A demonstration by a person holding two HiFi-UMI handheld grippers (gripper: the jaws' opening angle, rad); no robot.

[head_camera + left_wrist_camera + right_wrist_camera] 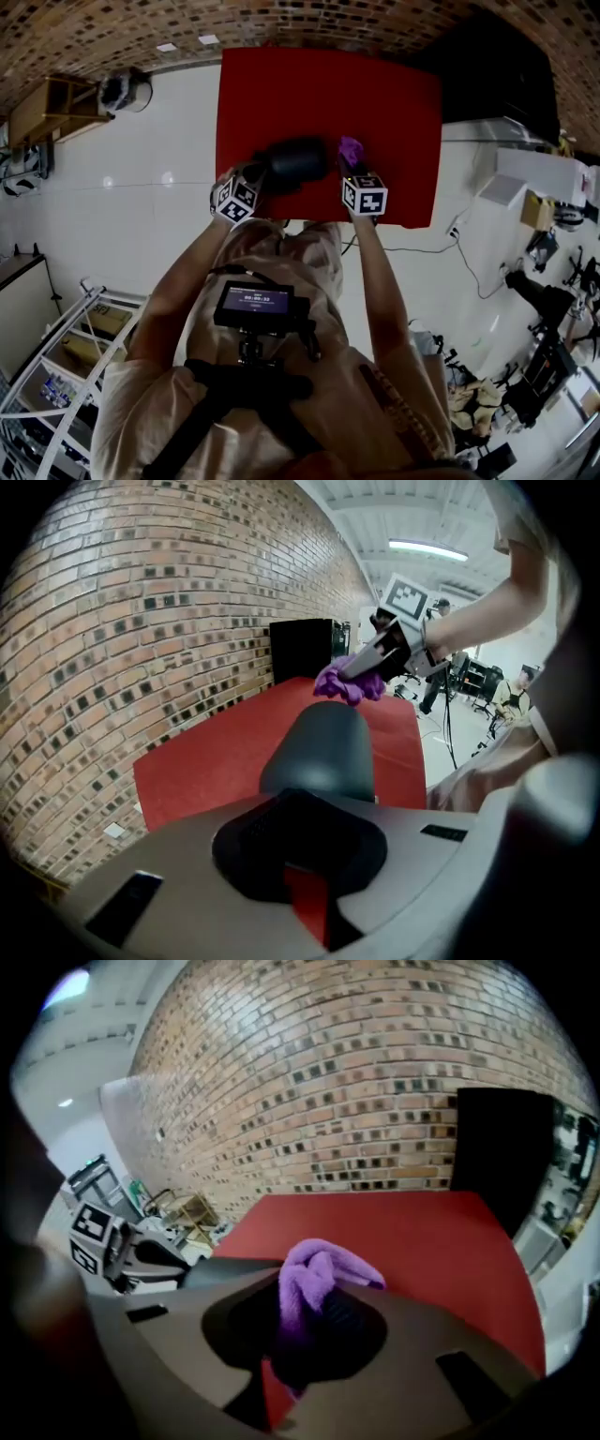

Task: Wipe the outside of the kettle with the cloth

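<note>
flat red mat (281,84), on it a smooth rounded dark kettle (300,159), our left gripper (255,178) closed beside it, right gripper (300,1335) pinching a fuzzy purple cloth (314,1274), which we see at the kettle's far end only in the left gripper view

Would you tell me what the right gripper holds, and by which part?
A purple fluffy cloth, pinched by its bunched lower part between the fingers; loose folds stick out above.
</note>
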